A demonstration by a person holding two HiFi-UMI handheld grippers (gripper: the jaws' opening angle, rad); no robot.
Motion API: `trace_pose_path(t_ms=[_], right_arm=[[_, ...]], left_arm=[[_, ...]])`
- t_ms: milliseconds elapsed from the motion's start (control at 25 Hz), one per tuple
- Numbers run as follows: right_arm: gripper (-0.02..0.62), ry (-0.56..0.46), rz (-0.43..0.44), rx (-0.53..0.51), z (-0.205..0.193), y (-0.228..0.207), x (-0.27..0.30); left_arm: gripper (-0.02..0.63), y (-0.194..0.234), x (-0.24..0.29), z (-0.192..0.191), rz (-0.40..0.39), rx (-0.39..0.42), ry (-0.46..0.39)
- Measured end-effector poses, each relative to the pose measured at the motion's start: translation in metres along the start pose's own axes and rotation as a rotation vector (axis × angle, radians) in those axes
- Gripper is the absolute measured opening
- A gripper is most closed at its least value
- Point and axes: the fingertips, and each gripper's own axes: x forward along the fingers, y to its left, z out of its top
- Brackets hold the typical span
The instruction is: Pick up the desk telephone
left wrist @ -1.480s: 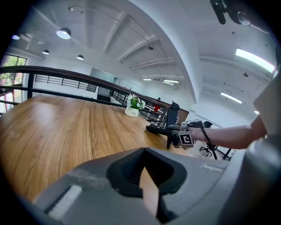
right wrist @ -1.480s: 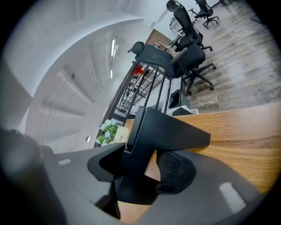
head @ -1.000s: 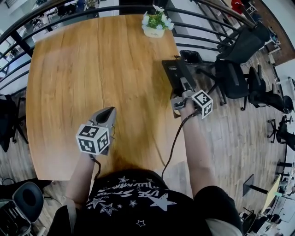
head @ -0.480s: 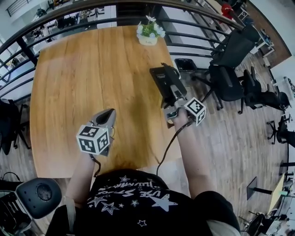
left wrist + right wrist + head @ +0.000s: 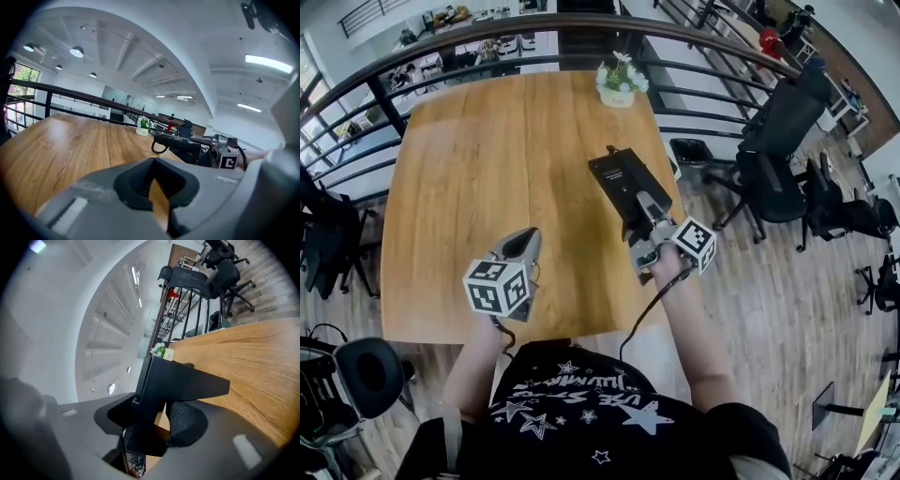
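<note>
The black desk telephone (image 5: 617,180) hangs above the right part of the wooden table (image 5: 487,169), tilted, with its near end clamped in my right gripper (image 5: 649,216). In the right gripper view the telephone (image 5: 180,380) fills the gap between the jaws of the right gripper (image 5: 154,425), and a pad presses on each side. From the left gripper view the telephone (image 5: 180,145) shows off the table at the right. My left gripper (image 5: 523,244) hovers over the table's near part with its jaws together and nothing in them; its own view shows the left gripper (image 5: 154,187) the same way.
A small potted plant (image 5: 620,82) stands at the table's far edge. A black railing (image 5: 487,42) curves round the far side. Black office chairs (image 5: 778,141) stand on the wooden floor at the right. Another chair (image 5: 366,375) is at the near left.
The right gripper has carried the telephone up and inward from the table's right edge. The left gripper has risen slightly. The head view has shifted.
</note>
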Motion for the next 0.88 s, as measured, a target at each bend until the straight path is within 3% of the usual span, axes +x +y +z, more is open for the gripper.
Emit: trace_pose_path(t_ms=[240, 400, 880], right_arm=[[0.210, 0.088, 0.044, 0.003, -0.042, 0.004, -0.030], [0.210, 0.114, 0.041, 0.061, -0.067, -0.006, -0.051], [0.210, 0.172, 0.114, 0.077, -0.118, -0.011, -0.086]], left_arm=[[0.002, -0.011, -0.037, -0.024, 0.058, -0.039, -0.002], [0.002, -0.022, -0.064, -0.046, 0.089, -0.051, 0.013], [0.002, -0.029, -0.108, -0.091, 0.113, -0.074, 0.066]])
